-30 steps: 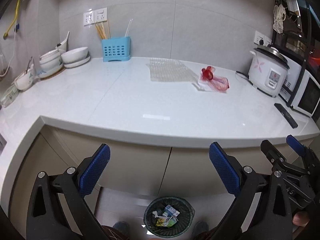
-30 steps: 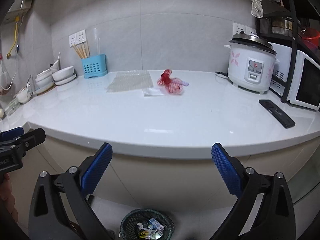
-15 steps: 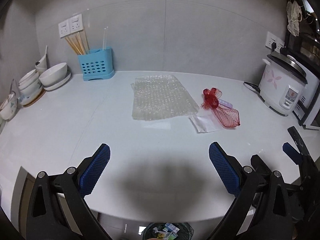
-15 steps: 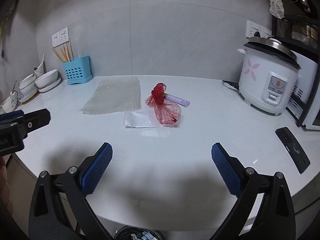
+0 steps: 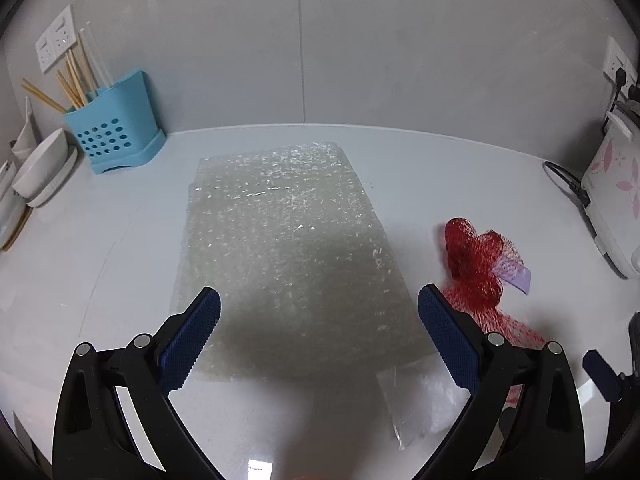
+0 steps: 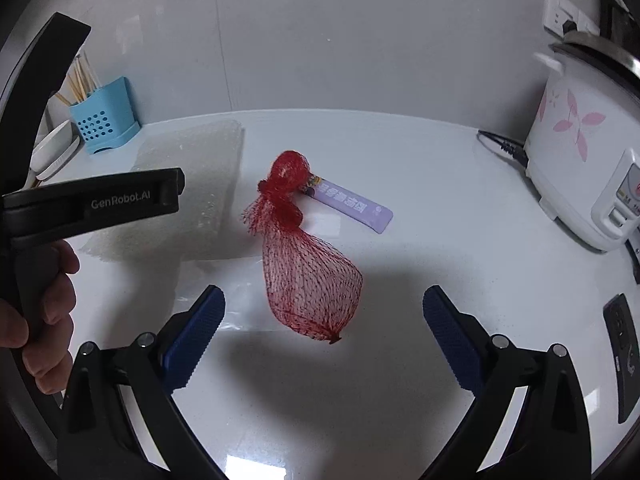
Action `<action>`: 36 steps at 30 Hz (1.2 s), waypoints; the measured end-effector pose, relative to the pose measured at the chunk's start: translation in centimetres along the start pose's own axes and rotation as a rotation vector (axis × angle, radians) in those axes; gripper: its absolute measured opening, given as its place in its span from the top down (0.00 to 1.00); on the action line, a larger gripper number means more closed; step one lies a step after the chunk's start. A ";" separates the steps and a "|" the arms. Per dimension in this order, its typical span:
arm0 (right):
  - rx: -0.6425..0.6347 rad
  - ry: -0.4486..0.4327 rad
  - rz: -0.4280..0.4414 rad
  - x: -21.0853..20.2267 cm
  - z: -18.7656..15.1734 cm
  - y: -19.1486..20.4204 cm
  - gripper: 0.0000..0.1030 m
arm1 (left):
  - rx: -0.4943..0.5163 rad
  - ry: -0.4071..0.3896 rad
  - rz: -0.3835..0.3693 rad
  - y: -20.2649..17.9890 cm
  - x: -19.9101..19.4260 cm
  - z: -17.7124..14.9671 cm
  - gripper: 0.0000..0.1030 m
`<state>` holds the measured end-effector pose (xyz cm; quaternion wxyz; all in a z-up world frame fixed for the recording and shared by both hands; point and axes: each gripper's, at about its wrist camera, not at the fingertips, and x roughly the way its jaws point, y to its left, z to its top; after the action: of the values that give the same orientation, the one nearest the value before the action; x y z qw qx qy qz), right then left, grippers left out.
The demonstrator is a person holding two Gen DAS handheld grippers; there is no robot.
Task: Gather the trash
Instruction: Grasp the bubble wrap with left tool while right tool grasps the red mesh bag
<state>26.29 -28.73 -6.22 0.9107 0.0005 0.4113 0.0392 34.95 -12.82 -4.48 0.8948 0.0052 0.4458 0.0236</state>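
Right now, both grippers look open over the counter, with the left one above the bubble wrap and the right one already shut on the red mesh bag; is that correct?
Not quite. In the right wrist view, the right gripper is open, and the red mesh bag lies on the counter between its fingers, ungripped. The rest holds: the left gripper is open above the bubble wrap.

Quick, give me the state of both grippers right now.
Left gripper: open, holding nothing, over the bubble wrap.
Right gripper: open, holding nothing, facing the red net bag.
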 end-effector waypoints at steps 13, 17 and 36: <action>0.010 0.082 0.052 3.1 1.3 -0.5 0.19 | -0.002 0.134 0.028 -2.1 6.7 3.1 0.08; 0.012 0.095 0.054 4.0 2.5 -0.4 0.19 | 0.002 0.181 0.060 -2.1 8.1 3.5 0.19; -0.049 0.172 0.018 7.3 4.5 1.9 0.98 | -0.004 0.185 0.105 0.6 6.7 2.6 0.89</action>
<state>34.32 -26.16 -8.60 0.8714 -0.0213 0.4868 0.0575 41.02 -11.83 -8.30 0.8473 0.0246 0.5256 0.0717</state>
